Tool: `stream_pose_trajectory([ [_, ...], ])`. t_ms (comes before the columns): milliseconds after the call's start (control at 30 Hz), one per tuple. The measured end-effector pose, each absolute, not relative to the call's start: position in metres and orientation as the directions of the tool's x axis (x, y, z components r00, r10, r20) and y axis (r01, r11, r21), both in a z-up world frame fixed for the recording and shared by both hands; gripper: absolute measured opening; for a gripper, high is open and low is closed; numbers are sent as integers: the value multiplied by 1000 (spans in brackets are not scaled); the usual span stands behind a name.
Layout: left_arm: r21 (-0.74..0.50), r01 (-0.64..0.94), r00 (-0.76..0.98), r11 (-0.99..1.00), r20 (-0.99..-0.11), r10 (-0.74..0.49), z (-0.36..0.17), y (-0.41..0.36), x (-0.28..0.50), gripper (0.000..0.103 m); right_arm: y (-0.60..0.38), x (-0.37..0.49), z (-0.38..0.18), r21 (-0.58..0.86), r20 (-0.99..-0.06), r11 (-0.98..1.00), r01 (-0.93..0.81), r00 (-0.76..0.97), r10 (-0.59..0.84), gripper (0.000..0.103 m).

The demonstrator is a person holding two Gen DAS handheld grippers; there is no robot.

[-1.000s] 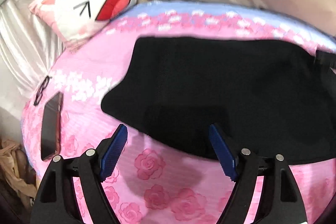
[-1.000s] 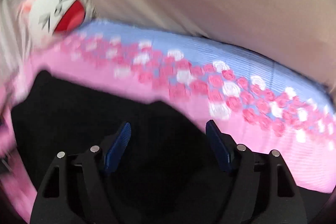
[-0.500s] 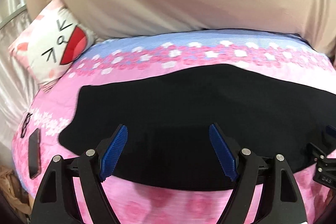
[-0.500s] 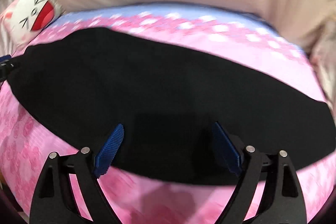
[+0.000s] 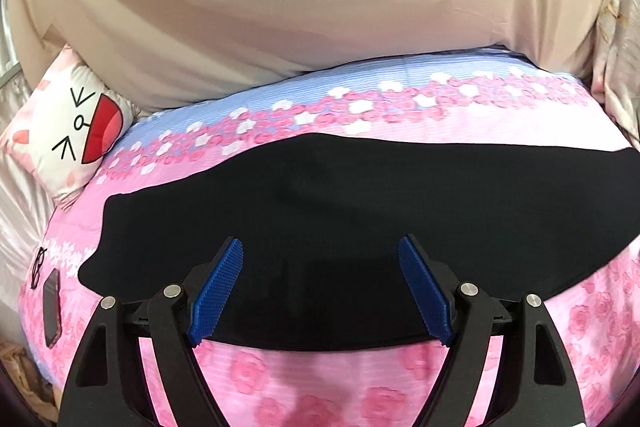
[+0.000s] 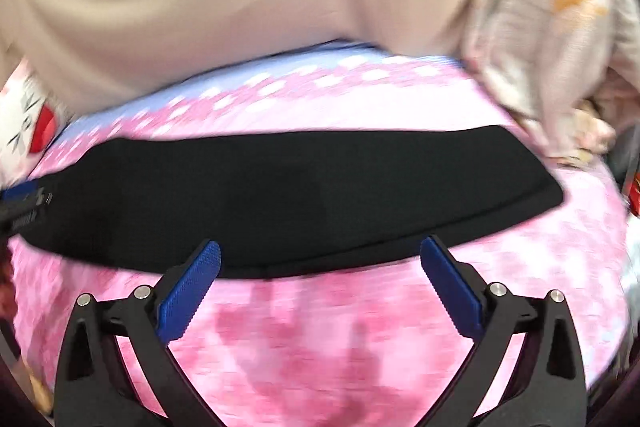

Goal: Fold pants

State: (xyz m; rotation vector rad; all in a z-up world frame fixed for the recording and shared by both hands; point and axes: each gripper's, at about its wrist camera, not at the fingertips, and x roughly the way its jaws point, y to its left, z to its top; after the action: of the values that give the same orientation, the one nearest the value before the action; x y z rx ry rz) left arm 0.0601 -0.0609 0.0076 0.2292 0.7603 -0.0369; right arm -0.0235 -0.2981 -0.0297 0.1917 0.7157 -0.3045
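The black pants (image 5: 360, 211) lie flat in a long band across the pink rose-print bed cover (image 5: 304, 387). They also show in the right wrist view (image 6: 304, 187). My left gripper (image 5: 320, 267) is open and empty, hovering over the near edge of the pants. My right gripper (image 6: 320, 271) is open and empty, just in front of the near edge of the pants, above the pink cover (image 6: 320, 347). The left gripper's tip (image 6: 24, 203) shows at the left edge of the right wrist view, over the pants.
A cat-face pillow (image 5: 76, 131) lies at the back left. A phone (image 5: 51, 301) and glasses (image 5: 38, 263) lie at the bed's left edge. A beige drape (image 5: 280, 7) hangs behind the bed. A floral blanket (image 6: 552, 27) is piled at the right.
Both grippers have drawn back toward the near side of the bed, and both views have swung to take in the whole length of the pants. Both stay open.
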Motion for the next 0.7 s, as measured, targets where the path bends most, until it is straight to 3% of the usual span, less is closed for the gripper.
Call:
stream_pose_trajectory([
  [200,213,136,733,968,-678,46,4,-87,48,83,-379,-63,-30,76,-652,835,545,661,-372,98],
  [500,247,162,713,955,-698,59,-11,-121,46,83,-488,-80,-51,173,-705,748,640,611,-360,97],
  [567,254,158,706,954,-705,70,-14,-124,48,83,-505,-76,-50,217,-703,737,640,626,-337,91],
  [600,257,158,703,953,-707,74,-15,-125,48,83,-509,-72,-50,226,-705,745,628,633,-320,76],
  [633,263,154,701,952,-709,82,-16,-126,49,83,-514,-61,-49,219,-711,762,610,634,-303,69],
  [700,267,147,696,952,-712,92,-18,-127,52,83,-525,-39,-53,199,-725,784,588,627,-287,67],
])
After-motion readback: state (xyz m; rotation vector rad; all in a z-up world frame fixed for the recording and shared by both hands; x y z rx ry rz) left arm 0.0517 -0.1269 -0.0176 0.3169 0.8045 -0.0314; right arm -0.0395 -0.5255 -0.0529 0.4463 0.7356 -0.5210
